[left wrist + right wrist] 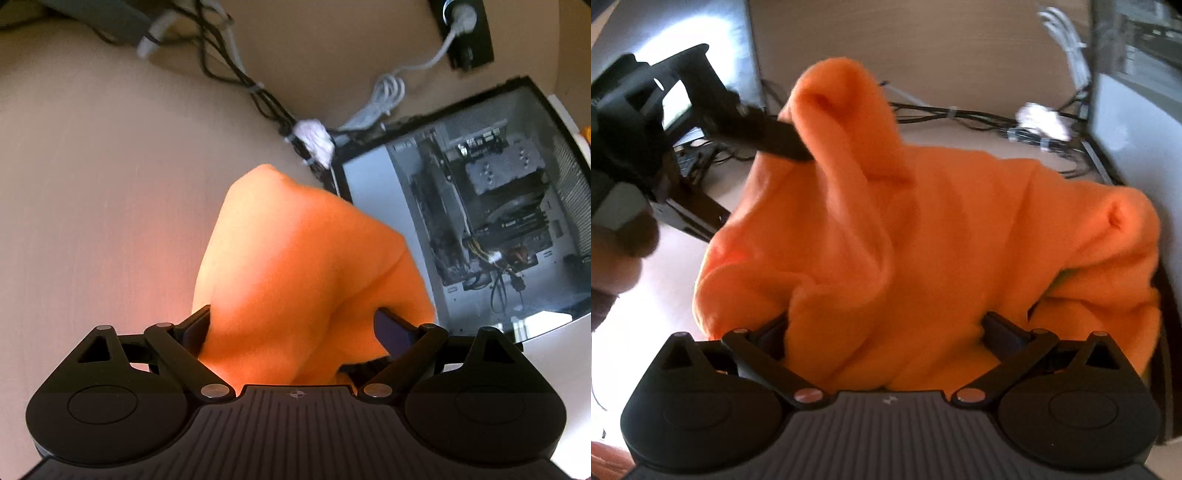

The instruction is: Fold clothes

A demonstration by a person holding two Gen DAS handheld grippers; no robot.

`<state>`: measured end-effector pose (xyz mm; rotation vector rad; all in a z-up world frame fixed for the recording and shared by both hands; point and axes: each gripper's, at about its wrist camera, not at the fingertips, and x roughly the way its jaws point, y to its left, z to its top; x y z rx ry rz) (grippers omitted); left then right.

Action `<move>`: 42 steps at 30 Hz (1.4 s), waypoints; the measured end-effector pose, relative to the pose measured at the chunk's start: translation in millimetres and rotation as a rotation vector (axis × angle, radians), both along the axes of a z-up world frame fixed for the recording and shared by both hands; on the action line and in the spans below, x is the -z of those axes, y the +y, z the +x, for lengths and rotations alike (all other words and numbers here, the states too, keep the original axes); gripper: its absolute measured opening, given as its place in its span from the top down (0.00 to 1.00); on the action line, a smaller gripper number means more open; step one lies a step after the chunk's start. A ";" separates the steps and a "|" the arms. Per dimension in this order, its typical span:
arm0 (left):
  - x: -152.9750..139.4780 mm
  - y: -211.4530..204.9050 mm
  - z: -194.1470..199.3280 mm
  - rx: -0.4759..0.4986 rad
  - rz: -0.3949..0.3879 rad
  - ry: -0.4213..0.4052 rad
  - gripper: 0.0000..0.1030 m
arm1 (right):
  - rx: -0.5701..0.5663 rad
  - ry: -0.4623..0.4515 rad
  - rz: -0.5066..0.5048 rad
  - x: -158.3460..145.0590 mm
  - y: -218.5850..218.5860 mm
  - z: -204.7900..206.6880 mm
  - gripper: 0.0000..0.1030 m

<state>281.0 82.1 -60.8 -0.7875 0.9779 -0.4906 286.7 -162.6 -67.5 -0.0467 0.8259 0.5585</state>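
Your left hand-held gripper (291, 325): fingertips buried in the orange garment (295, 266), so the grip itself stays unseen. Your right hand-held gripper (886, 328): same, tips lost under orange folds. In the right wrist view, the left unit's finger ends vanish into a raised fold; your hand (617, 236) at the left edge is cut off and smeared. Computer case (480, 221) runs past the right edge. Cables (236, 66) and the white bundle (1039, 120) are motion-blurred. Bench (92, 184) under the garment is hidden.

Both wrist views look closely along their fingers at the shared orange garment (295, 266), cables (960, 114) beyond.
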 end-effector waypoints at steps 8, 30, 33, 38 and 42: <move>-35.4 93.6 -70.7 -0.175 0.049 0.020 0.09 | -0.298 0.058 0.104 -1.0 97.7 -33.0 0.00; -0.3 110.7 -86.8 -0.230 0.459 0.098 0.20 | -0.396 -0.317 0.020 -90.0 164.6 -13.2 0.00; 3.5 116.3 -94.0 -0.237 0.440 0.102 0.13 | -0.316 -0.334 -0.105 -65.0 177.8 1.9 0.01; 5.7 122.0 -101.8 -0.277 0.366 0.108 0.13 | -0.198 -0.273 -0.189 -24.2 171.7 21.5 0.01; 7.6 127.5 -103.5 -0.326 0.311 0.122 0.12 | -0.216 -0.285 -0.254 -1.3 171.3 20.4 0.01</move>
